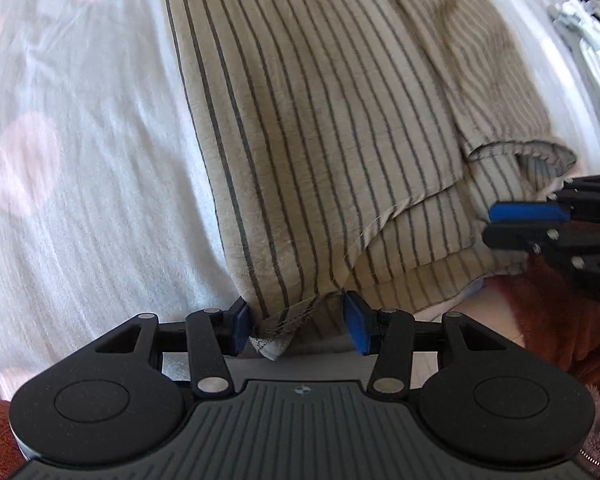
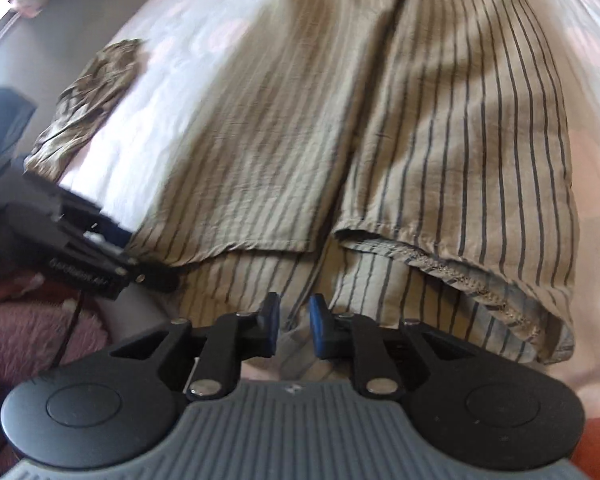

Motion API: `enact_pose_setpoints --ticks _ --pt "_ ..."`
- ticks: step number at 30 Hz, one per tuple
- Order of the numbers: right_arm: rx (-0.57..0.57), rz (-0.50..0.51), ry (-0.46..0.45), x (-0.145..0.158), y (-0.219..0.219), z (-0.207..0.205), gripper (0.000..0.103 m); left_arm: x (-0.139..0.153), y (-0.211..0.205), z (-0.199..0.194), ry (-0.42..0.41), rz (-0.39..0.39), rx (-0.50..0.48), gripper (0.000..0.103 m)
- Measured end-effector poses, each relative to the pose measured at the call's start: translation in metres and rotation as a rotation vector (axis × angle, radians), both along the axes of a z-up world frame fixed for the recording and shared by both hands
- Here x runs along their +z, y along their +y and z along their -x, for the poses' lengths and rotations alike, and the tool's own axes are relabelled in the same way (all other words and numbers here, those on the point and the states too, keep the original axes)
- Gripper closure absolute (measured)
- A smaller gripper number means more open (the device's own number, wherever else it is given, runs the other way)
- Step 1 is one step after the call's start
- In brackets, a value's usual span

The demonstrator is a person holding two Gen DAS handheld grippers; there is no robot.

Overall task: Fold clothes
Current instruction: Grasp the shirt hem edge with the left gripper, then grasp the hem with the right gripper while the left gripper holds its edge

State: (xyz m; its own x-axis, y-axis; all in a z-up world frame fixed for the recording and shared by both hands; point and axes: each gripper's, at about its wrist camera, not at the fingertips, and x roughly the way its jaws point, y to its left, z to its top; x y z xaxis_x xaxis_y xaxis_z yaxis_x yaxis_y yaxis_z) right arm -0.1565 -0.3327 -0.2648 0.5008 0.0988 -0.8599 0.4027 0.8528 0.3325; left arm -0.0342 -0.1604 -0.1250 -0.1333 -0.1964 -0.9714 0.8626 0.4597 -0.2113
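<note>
Nearest the lens, the left gripper (image 1: 300, 322) has its fingers spread well apart, a hem corner of the striped beige garment (image 1: 320, 120) lying loose between them against the left pad, not pinched. In its own view the right gripper (image 2: 294, 326) stands narrower, with cloth in the gap; whether it is clamped I cannot tell. The garment lies part-folded on the spotted bedsheet (image 1: 80, 120). Likely risk: with the left corner ungripped, a pull would drag one side only and skew the fold.
</note>
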Motion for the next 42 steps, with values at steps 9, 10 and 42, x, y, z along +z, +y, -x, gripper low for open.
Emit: enact_pose_setpoints --ticks 9,10,42 --pt "0.253 0.460 0.041 0.020 0.006 -0.012 0.051 0.024 0.017 -0.004 -0.054 0.210 0.138 0.057" --pt "0.284 0.499 0.049 0.017 0.008 -0.019 0.042 0.024 0.017 -0.003 -0.061 0.214 0.145 0.057" --pt "0.655 0.497 0.163 -0.001 0.021 -0.019 0.014 0.030 -0.026 0.078 -0.179 0.239 -0.500 0.038"
